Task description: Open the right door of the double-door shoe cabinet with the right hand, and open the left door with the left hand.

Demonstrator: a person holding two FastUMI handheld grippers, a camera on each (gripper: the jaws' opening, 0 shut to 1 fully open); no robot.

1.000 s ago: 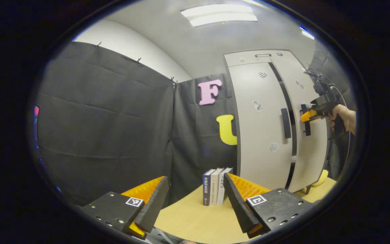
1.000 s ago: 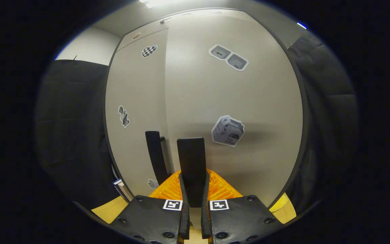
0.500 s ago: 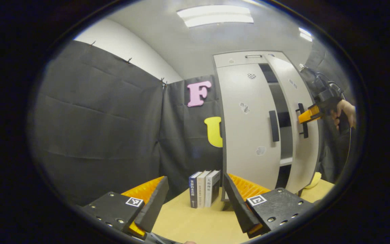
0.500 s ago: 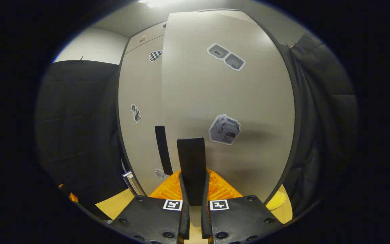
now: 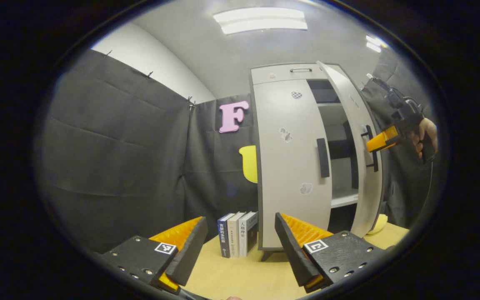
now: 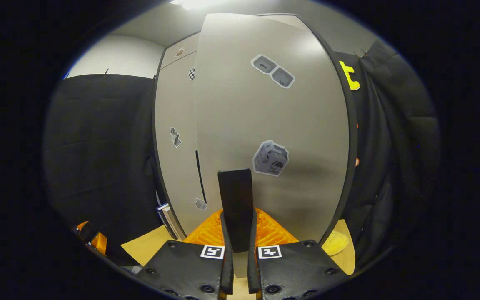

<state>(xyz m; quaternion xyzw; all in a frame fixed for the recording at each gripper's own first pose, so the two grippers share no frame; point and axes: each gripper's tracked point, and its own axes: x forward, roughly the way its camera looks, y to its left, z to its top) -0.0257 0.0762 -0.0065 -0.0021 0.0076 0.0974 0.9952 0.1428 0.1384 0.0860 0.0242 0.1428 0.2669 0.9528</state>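
The cabinet point(image 5: 290, 166) stands on the table point(image 5: 240, 275) against the booth's back wall, books point(image 5: 238, 233) just beside its left foot; its right door point(image 5: 363, 137) is swung partly out, shelves showing behind, while the left door point(image 5: 290, 166) sits flush; the right gripper point(image 6: 238, 233) is clamped on the right door's black handle point(image 6: 236, 200), both fingers pressing it; the left gripper point(image 5: 240, 246) hangs wide apart above the table, well short of the left handle point(image 5: 323, 157), grasping nothing.

Book spines point(image 5: 237, 234): Chinese characters printed lengthwise, too small to read. Door stickers point(image 6: 270, 158): printing illegible. Claw markers point(image 6: 212, 251): black-and-white coded squares, no readable text. No other legible text.
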